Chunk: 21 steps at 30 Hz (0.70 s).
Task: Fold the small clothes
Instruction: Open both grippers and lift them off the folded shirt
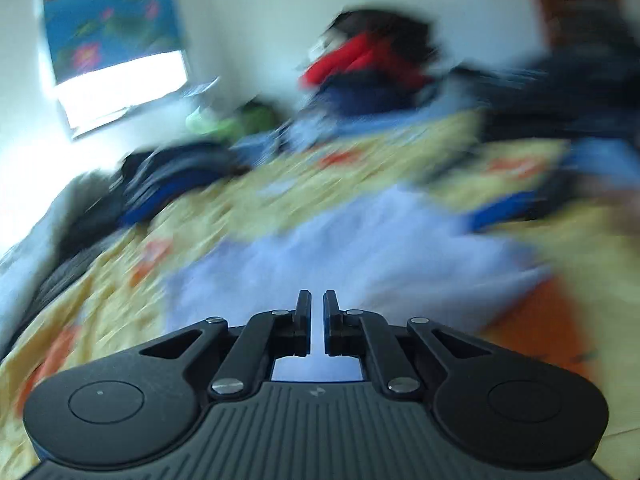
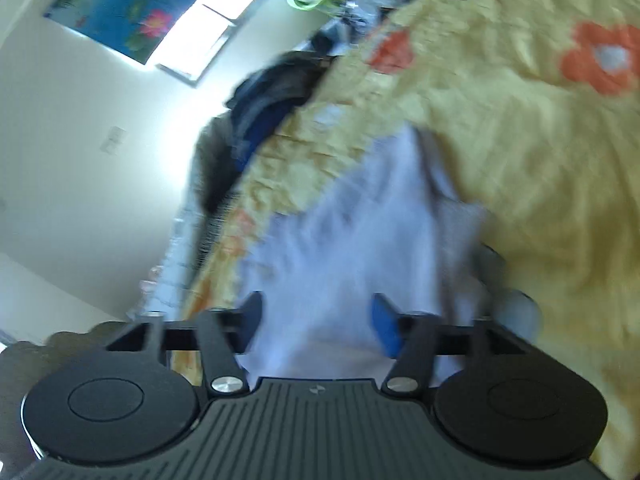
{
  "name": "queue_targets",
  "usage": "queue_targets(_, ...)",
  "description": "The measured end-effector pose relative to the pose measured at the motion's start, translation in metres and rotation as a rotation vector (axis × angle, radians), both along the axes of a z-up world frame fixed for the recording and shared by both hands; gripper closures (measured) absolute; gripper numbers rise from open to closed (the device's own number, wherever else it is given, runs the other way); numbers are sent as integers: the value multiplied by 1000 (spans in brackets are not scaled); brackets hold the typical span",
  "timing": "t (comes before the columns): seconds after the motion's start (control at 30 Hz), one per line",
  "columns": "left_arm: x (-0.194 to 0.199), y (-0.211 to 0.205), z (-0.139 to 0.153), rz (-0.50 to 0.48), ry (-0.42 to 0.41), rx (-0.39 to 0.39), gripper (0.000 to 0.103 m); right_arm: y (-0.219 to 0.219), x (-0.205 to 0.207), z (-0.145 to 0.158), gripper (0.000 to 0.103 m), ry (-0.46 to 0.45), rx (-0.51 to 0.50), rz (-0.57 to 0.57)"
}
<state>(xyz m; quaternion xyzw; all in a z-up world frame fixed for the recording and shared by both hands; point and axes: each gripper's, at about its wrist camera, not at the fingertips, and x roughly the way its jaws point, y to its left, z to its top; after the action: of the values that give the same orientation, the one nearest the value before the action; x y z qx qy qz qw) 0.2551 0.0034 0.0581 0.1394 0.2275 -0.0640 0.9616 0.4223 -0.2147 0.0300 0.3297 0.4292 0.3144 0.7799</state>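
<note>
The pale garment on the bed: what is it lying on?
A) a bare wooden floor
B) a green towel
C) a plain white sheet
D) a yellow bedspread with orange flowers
D: the pale lavender-white garment is spread on a yellow bedspread printed with orange flowers, and the right gripper is held open over the cloth.

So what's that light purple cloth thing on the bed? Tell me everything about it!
The light purple garment looks like soft, thin cloth, pale lavender, lying spread and wrinkled on the yellow flowered bedspread. Both pictures are blurry, so its exact shape is unclear. The left gripper is nearly closed just over its near edge. The right gripper is wide open above it, and one edge looks folded.
</note>
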Motion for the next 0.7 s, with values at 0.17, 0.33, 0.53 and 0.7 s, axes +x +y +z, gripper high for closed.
queue_targets(0.17, 13, -45, -27, -87, 45, 59, 95, 40, 63, 9, 30, -12, -163, 43)
queue_targets(0.33, 26, -32, -45, -27, 130, -77, 96, 35, 110, -27, 39, 78, -247, -18)
queue_targets(0.53, 29, -21, -35, -5, 180, -168, 95, 52, 98, -10, 44, 19, -394, -1)
queue_targets(0.7, 17, 13, -6, 63, 80, -190, 95, 69, 51, 13, 29, -28, -189, 137)
